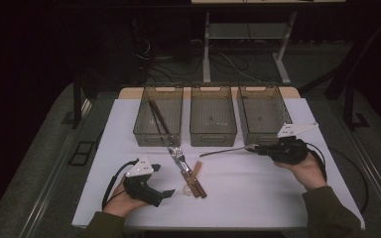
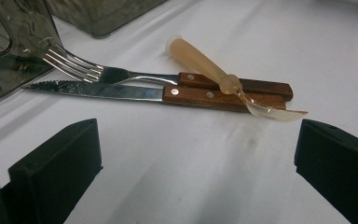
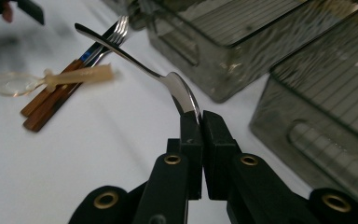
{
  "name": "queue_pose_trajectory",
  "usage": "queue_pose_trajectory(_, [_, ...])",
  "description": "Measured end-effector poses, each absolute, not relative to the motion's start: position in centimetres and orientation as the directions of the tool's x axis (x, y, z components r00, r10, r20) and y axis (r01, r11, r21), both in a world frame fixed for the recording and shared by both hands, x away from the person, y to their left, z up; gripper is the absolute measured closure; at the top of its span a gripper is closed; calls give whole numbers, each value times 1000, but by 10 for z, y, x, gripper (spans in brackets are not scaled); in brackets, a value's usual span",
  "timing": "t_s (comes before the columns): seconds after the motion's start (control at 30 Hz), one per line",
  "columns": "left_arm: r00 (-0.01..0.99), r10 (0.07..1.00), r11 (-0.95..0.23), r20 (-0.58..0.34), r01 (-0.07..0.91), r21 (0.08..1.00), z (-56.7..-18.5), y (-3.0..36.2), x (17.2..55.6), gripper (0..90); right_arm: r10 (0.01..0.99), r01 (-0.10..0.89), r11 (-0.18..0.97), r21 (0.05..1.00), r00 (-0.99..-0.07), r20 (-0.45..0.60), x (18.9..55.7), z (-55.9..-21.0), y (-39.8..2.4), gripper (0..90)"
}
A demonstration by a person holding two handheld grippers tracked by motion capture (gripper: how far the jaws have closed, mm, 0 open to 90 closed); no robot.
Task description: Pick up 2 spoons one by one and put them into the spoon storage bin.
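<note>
My right gripper [image 1: 259,148] [image 3: 199,125] is shut on the bowl of a metal spoon [image 1: 225,150] [image 3: 135,60]. The spoon is held above the table, with its handle pointing left, in front of the bins. My left gripper [image 1: 164,191] [image 2: 196,158] stands open near the table's front left, with nothing between its jaws. Just beyond it lie a fork [image 1: 176,152] [image 2: 74,65] and a serrated knife [image 2: 98,89], both with wooden handles [image 1: 197,182]. A clear plastic spoon [image 2: 205,65] [image 3: 51,79] rests across those handles.
Three clear bins stand side by side at the back of the white table [image 1: 258,193]: left bin [image 1: 138,125], middle bin [image 1: 213,140], right bin [image 1: 243,119]. Dark sticks [image 1: 158,119] lie in the left bin. Table legs and cables are on the floor behind.
</note>
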State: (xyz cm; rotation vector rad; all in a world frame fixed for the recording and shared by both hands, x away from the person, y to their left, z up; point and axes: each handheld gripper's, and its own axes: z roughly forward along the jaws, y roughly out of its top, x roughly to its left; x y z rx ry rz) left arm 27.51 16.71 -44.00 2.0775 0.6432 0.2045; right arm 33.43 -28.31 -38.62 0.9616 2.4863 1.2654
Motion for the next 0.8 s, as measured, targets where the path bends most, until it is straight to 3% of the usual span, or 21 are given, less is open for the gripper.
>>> queue_pose_trajectory(0.43, [853, 511, -437, -106, 364, 823, -440, 167, 275, 0, 784, 524, 307, 795, -612, 101, 365, -362, -276, 872])
queue_pose_trajectory(0.8, [857, 505, -438, -106, 360, 824, -439, 167, 275, 0, 825, 558, 340, 757, -564, 45, 395, -355, -247, 872])
